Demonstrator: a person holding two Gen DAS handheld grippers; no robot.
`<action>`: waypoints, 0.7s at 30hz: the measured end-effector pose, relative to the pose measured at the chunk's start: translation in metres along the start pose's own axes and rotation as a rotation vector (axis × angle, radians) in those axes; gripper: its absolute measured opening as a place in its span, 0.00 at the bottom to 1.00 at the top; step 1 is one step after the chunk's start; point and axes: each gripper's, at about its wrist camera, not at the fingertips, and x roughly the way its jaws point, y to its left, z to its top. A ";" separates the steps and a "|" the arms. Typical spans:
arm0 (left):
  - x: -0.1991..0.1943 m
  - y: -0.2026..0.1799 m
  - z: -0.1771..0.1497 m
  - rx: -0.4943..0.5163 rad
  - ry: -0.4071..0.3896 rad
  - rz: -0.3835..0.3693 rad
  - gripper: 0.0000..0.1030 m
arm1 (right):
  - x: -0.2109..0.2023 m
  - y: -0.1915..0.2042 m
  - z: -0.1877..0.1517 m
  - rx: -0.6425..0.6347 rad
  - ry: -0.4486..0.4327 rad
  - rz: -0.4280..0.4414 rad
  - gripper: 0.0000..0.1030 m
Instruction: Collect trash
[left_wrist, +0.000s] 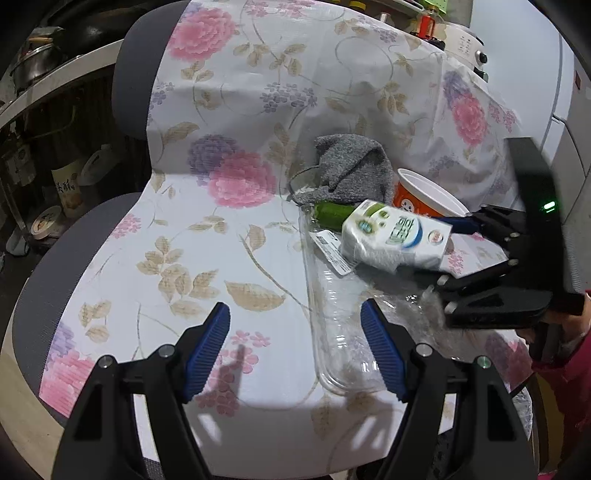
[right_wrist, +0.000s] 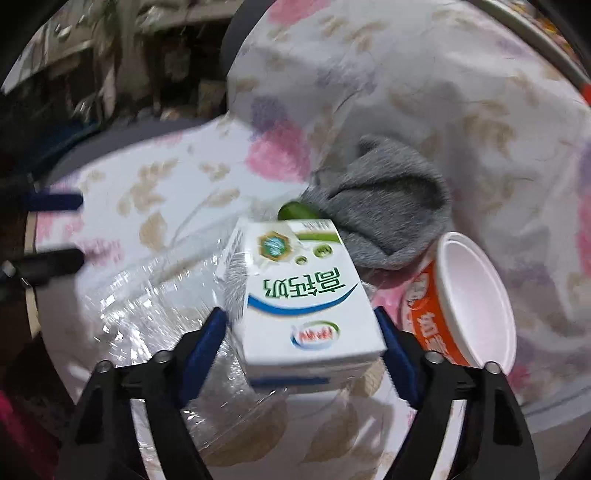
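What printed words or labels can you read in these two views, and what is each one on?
"高钙奶", upside down in the right wrist view, on the white milk carton between the right gripper's blue pads.
Red oval logo on the same carton: too blurred to read.
White characters on the orange cup: cut off and blurred, unreadable.
Barcode tag on the clear plastic packaging: too small.
Bottle label on the left shelf: not legible.

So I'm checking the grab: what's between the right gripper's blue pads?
The milk carton sits between the right gripper pads, lying on clear plastic packaging; the right wrist view shows it.
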 end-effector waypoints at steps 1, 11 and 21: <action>0.000 -0.001 -0.001 0.006 0.000 -0.002 0.69 | -0.015 -0.004 -0.004 0.045 -0.041 -0.013 0.73; 0.004 -0.020 0.015 0.048 -0.010 -0.045 0.69 | -0.057 -0.042 -0.091 0.374 0.043 -0.222 0.73; 0.057 -0.039 0.067 0.112 0.019 -0.061 0.59 | -0.058 -0.056 -0.086 0.431 -0.030 -0.184 0.83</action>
